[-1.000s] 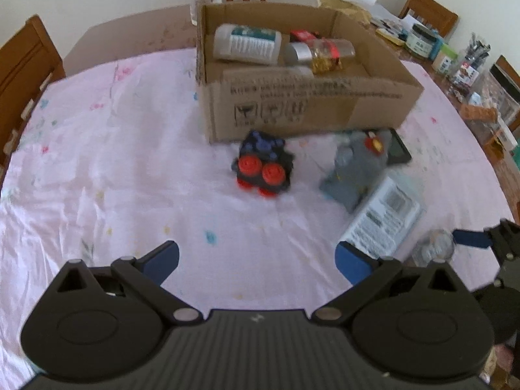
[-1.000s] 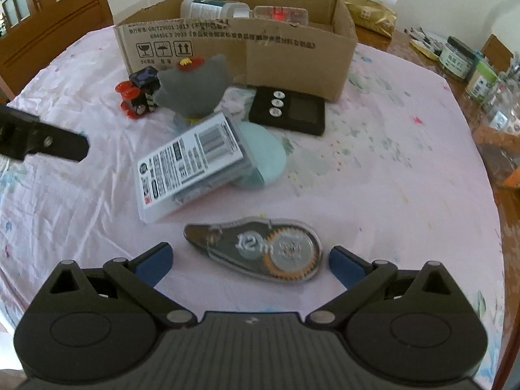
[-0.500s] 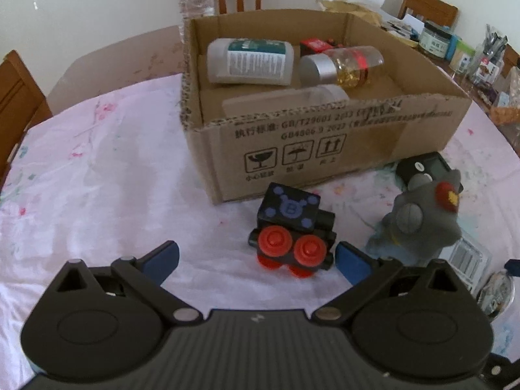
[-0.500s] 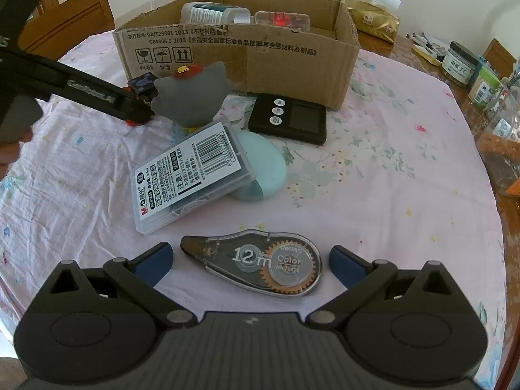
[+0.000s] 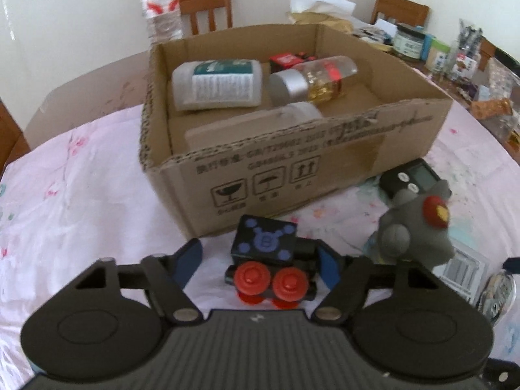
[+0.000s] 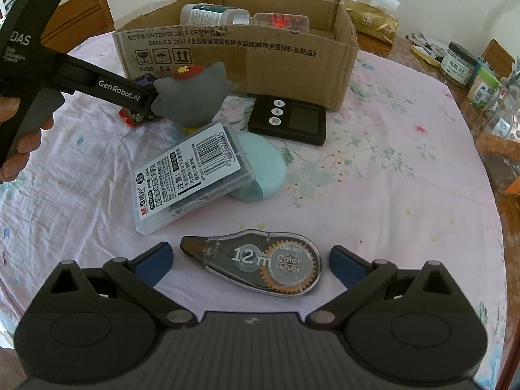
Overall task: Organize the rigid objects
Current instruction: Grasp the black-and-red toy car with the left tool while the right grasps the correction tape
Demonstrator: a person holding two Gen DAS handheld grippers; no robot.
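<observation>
A black toy train [image 5: 266,243] with red wheels stands on the pink cloth in front of the cardboard box [image 5: 341,159]. My left gripper [image 5: 260,261] straddles it and its jaws are closing. The right pad is at the train's side, while a gap remains on the left. In the right wrist view the left gripper [image 6: 143,97] reaches in behind the grey plush toy [image 6: 191,97]. My right gripper [image 6: 250,258] is open just above a correction tape [image 6: 260,263] lying on the cloth. The box holds a white bottle [image 5: 217,84] and a clear jar [image 5: 312,79].
A clear pen-refill case [image 6: 191,175] leans on a teal round case [image 6: 263,169]. A black timer [image 6: 289,118] lies by the box front. Jars and clutter [image 6: 461,65] line the right table edge. A hand [image 6: 19,143] holds the left gripper. Wooden chairs surround the table.
My left gripper came forward and down to the toy train, and its jaws narrowed around it. The right gripper and the correction tape stayed put.
</observation>
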